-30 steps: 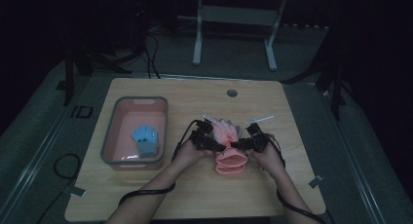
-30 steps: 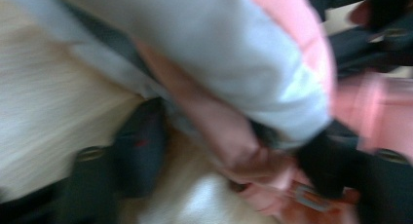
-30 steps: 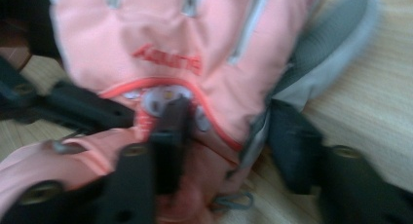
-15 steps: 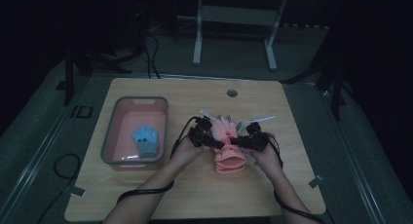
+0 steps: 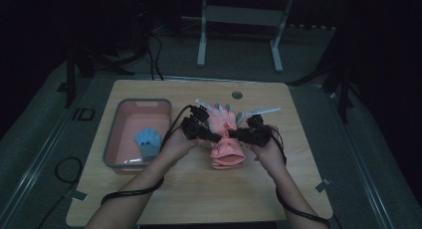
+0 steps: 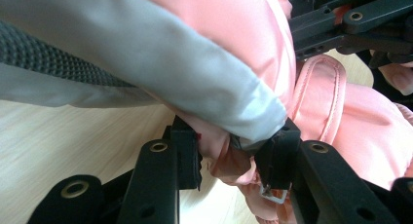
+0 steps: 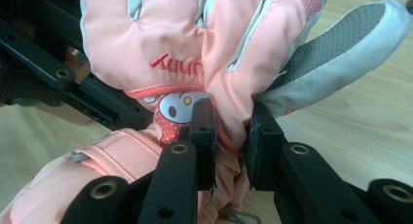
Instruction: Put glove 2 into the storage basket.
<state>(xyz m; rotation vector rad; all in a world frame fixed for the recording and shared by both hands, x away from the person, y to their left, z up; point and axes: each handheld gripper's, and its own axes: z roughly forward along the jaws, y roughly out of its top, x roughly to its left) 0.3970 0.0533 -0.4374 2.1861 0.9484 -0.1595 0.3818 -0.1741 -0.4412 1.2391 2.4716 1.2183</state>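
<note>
Both grippers have risen since the earlier frames, taking the pink glove [image 5: 225, 134] up off the table [image 5: 149, 199], and their jaws have just been closing with glove fabric between them.

In the high view the glove hangs between the two hands above the middle of the table. Its long axis runs away from the person: fingers point to the far edge, the cuff droops toward the near edge.

The grey-rimmed tray [image 5: 113, 149] sits on the table to the left, with a small blue glove [image 5: 148, 141] lying inside.

The left gripper [image 6: 233, 156] is clenched on a fold of pink fabric at the glove's edge, beside a pale grey finger. The right gripper [image 7: 229, 136] is clamped on a fold near the wrist, next to the thumb.

On the back of the glove, red stitched writing shows upside down in the right gripper view; it cannot be read with certainty. Below it sits a cartoon face patch.
</note>
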